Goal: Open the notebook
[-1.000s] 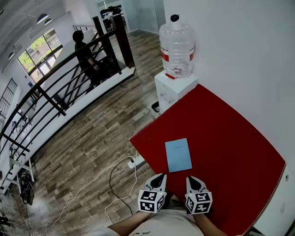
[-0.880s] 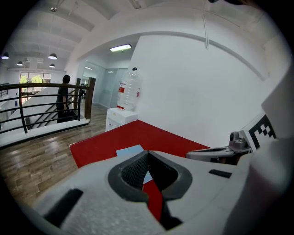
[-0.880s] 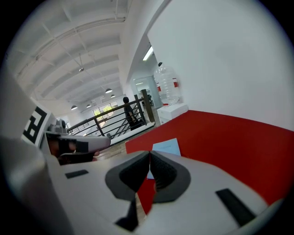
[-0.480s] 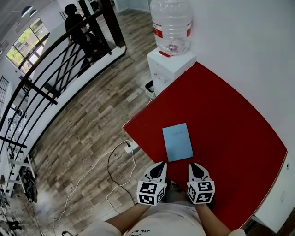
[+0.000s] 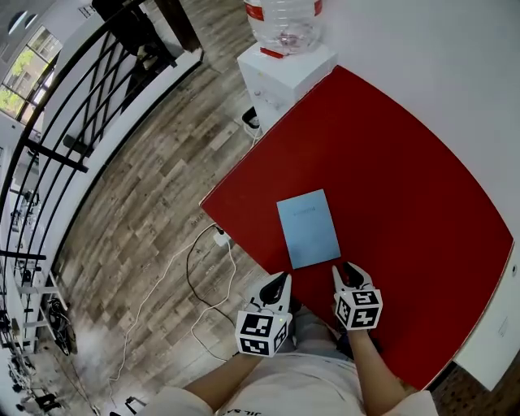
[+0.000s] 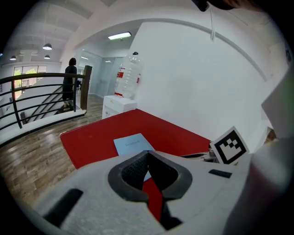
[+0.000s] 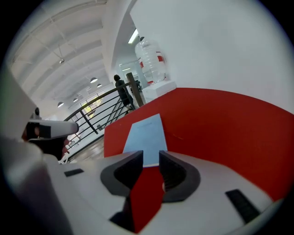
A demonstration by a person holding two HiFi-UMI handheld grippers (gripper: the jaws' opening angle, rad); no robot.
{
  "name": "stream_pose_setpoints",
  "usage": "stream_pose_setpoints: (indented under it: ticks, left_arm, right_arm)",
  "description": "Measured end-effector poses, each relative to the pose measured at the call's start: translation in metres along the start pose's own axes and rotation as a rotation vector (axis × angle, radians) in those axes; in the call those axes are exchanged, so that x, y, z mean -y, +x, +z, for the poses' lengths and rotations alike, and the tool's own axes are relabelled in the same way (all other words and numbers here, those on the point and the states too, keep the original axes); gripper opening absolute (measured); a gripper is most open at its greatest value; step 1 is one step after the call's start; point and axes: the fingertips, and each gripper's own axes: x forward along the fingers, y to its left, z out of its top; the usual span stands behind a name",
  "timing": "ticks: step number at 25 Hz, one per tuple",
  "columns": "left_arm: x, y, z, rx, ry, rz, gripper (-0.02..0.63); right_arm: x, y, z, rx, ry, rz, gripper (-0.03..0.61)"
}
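Note:
A light blue notebook [image 5: 309, 227] lies shut and flat on the red table [image 5: 398, 162], near its front left edge. My left gripper [image 5: 281, 281] hovers just off the notebook's near left corner, over the table edge. Its jaws meet at the tips, shut on nothing [image 6: 146, 154]. My right gripper [image 5: 344, 270] is just behind the notebook's near right corner. Its jaws are opening, with a narrow gap and nothing between them [image 7: 150, 157]. Through that gap I see the notebook's near edge [image 7: 148, 137]. The left gripper view also shows the notebook [image 6: 133, 144].
A white water dispenser [image 5: 280, 61] with a clear bottle [image 5: 284, 20] stands at the table's far corner by the white wall. A black railing [image 5: 77, 106] runs at the left. A power strip [image 5: 220, 238] and cables lie on the wood floor. A person [image 6: 70, 82] stands far off.
Both grippers have come down and forward towards the notebook's near edge, the right one more. The right gripper's tips now stand slightly apart.

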Motion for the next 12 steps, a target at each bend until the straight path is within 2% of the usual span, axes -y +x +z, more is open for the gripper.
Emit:
stream_pose_setpoints:
  ticks: [7,12]
  left_arm:
    - [-0.006,0.012,-0.017,-0.036,-0.016,0.005,0.006]
    - [-0.017,0.023,-0.018,-0.042,-0.027,0.019,0.006]
  right_arm:
    - [0.022,0.037,-0.009,-0.065,0.031,-0.005,0.112]
    - [0.029,0.062,-0.013,-0.112,0.062,0.038,0.12]
